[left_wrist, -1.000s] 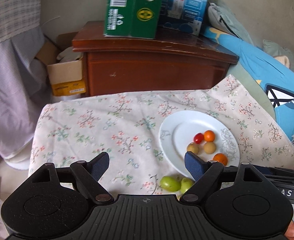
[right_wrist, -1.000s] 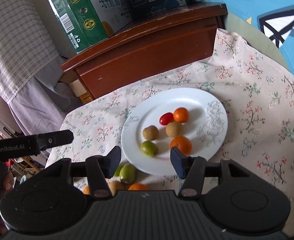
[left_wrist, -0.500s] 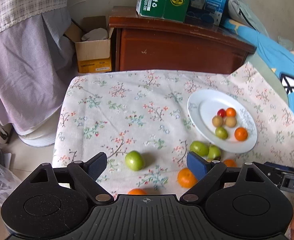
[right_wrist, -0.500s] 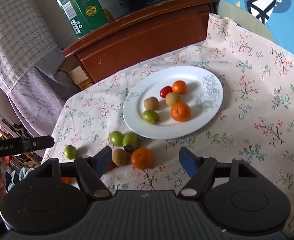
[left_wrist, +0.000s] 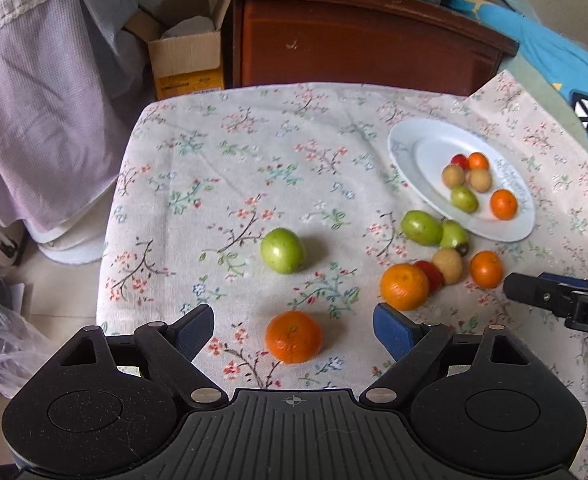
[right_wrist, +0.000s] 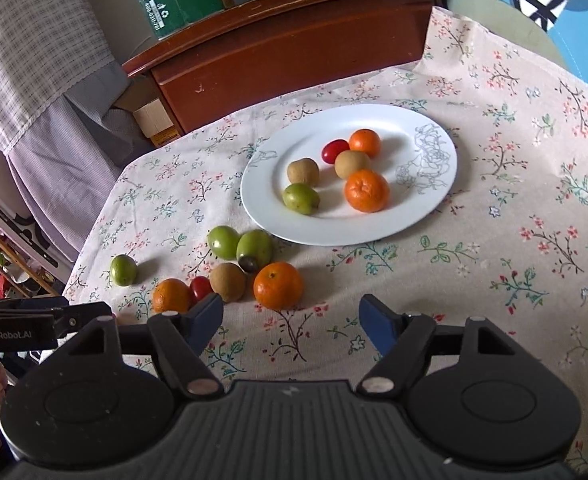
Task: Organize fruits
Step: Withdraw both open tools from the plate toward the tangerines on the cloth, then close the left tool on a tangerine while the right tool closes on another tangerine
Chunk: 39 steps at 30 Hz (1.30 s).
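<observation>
Since both pairs of my fingers are spread and hold nothing, aim: drop straight over one fruit, close gently.
Orange (left_wrist: 293, 336): between my left gripper (left_wrist: 294, 326) fingers, on the cloth.
Second orange (right_wrist: 278, 285): just ahead of my right gripper (right_wrist: 292, 316), left of centre.
Plate (right_wrist: 425, 196): beyond, partly filled.

Left gripper (left_wrist: 294, 324): jaws spread wide, nothing between them, pointed forward and down. Right gripper (right_wrist: 290, 318): same, wide apart, empty, tip visible at right of left view.
</observation>
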Available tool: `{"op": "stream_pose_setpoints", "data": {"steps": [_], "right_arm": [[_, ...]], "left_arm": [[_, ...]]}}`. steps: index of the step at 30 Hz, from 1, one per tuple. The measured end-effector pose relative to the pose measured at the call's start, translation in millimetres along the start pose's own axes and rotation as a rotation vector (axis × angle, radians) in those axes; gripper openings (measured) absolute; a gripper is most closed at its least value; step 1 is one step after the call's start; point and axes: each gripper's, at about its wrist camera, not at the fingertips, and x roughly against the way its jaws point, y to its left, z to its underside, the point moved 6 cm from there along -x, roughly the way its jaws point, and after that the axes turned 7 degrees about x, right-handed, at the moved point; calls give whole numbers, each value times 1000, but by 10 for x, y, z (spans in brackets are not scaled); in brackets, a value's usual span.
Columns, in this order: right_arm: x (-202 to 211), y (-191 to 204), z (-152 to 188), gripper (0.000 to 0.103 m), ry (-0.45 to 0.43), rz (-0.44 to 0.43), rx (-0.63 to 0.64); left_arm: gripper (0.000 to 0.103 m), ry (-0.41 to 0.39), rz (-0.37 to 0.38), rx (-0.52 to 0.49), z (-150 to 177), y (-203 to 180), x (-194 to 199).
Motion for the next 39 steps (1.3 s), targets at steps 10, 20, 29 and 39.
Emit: {"op": "stream_pose_setpoints", "data": {"steps": [10, 20, 29, 39], "right_arm": [[-166, 60, -10, 60, -2, -3, 45], [-275, 92, -36, 40, -13, 3, 72], [-296, 80, -39, 32, -20, 0, 66], [-258, 57, -69, 31, -20, 6, 46]], "left_arm": [[86, 6, -15, -42, 90, -36, -104], [60, 3, -18, -63, 125, -73, -160], [31, -17, -27, -90, 126, -117, -159], [30, -46, 10, -48, 66, -140, -102]]}}
